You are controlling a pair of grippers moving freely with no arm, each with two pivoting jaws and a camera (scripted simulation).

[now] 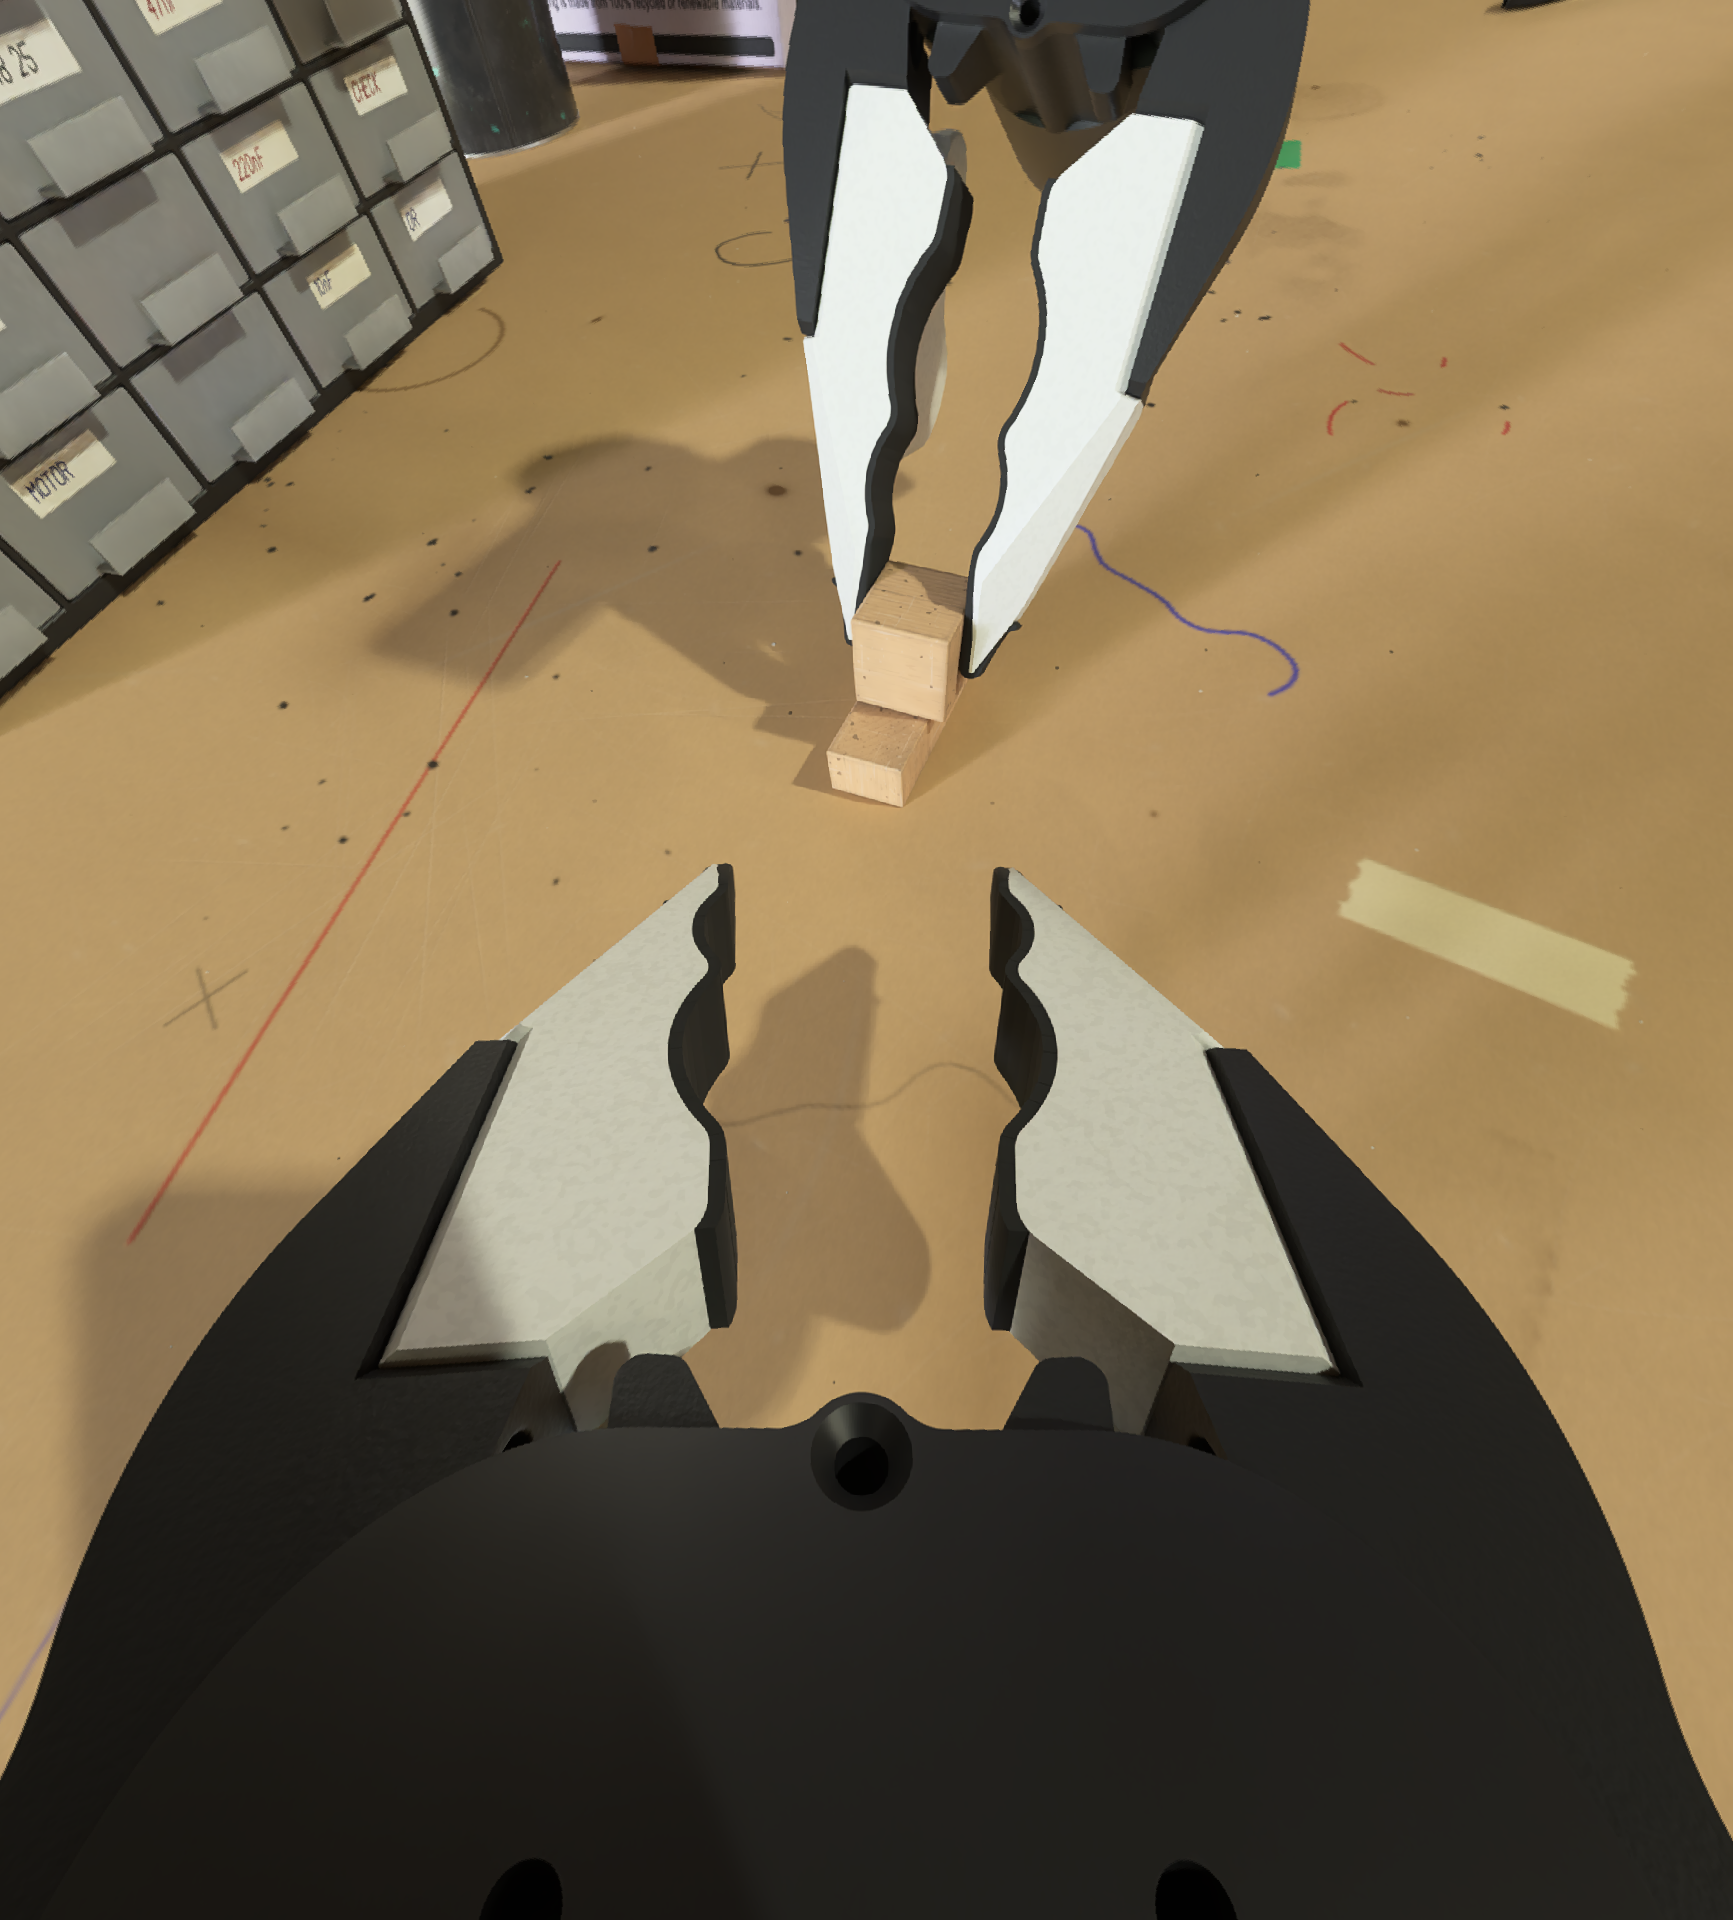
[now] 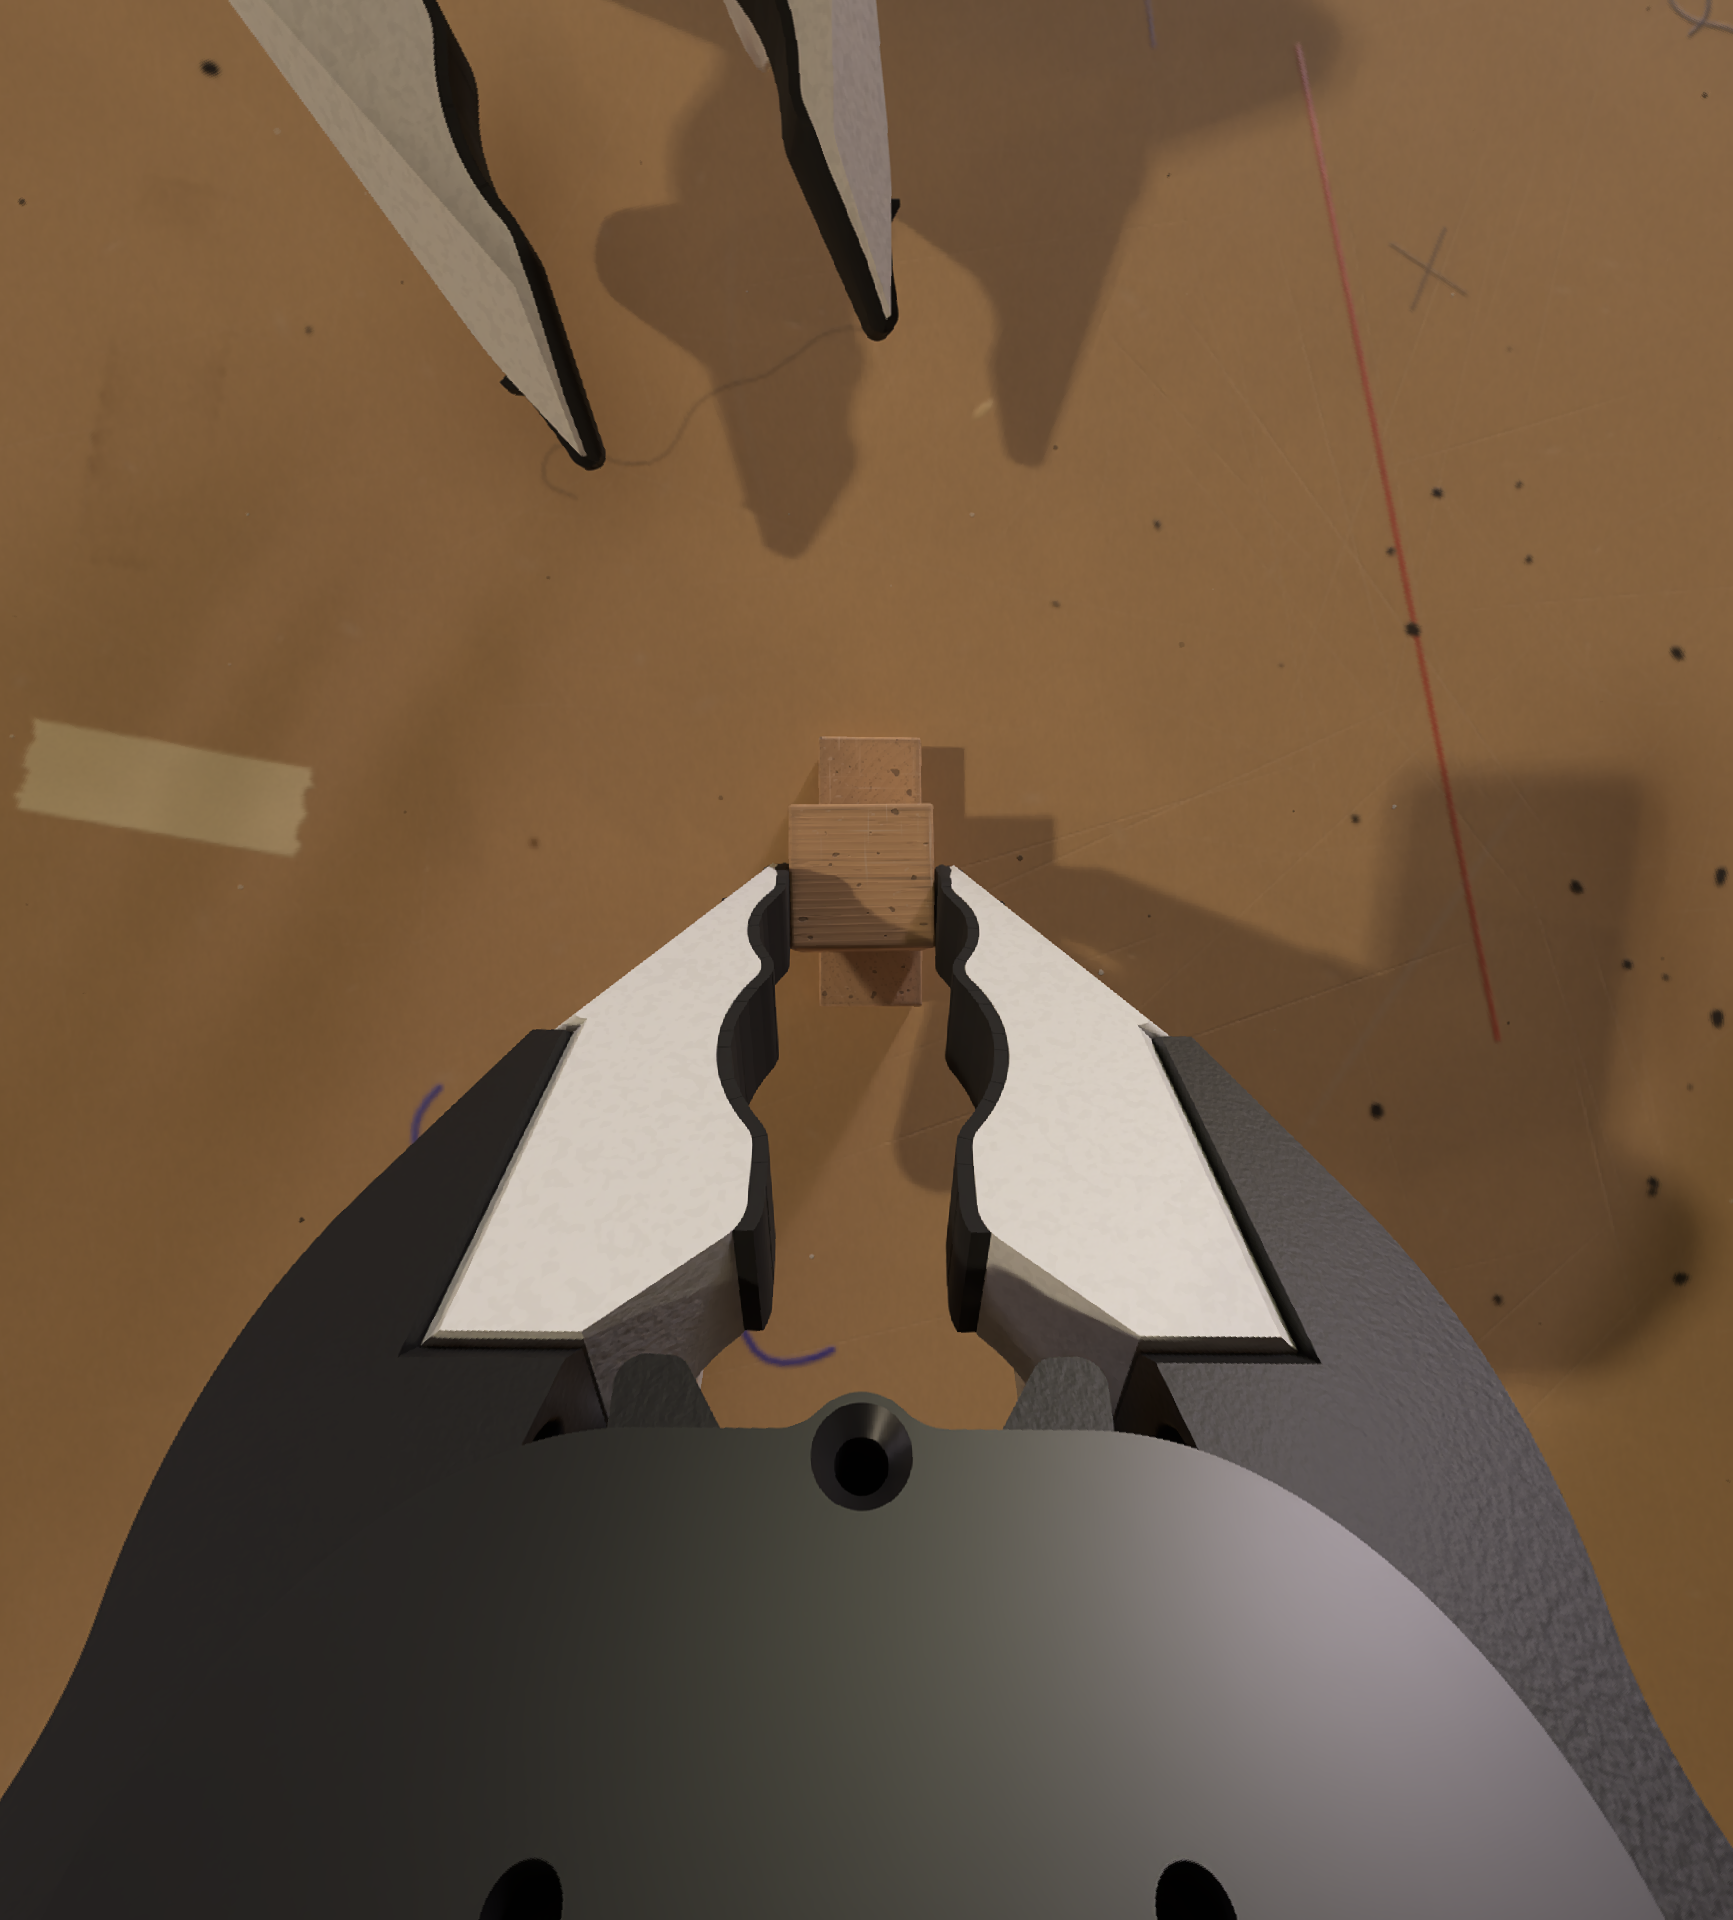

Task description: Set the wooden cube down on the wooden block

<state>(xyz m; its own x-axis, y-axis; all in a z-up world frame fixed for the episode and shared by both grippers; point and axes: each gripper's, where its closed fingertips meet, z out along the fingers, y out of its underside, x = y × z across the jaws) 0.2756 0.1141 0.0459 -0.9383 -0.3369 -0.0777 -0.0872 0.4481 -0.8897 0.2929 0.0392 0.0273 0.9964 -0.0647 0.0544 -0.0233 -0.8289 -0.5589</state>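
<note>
A light wooden cube [image 1: 903,649] is held between the fingertips of my right gripper [image 1: 919,639], which comes down from above. The cube is over the far part of a flat wooden block [image 1: 877,764] lying on the brown tabletop; I cannot tell whether they touch. In the right wrist view my right gripper [image 2: 862,883] is shut on the cube [image 2: 862,842], and the block [image 2: 869,769] sticks out beyond it on both sides. My left gripper [image 1: 862,883] is open and empty, short of the block. Its fingers [image 2: 571,416] show at the top of the right wrist view.
A grey drawer cabinet [image 1: 166,312] stands at the left, with a dark cylinder [image 1: 498,73] behind it. A strip of masking tape [image 1: 1485,940] lies on the table at the right; it also shows in the right wrist view [image 2: 161,784]. A thin red line [image 1: 353,894] crosses the table.
</note>
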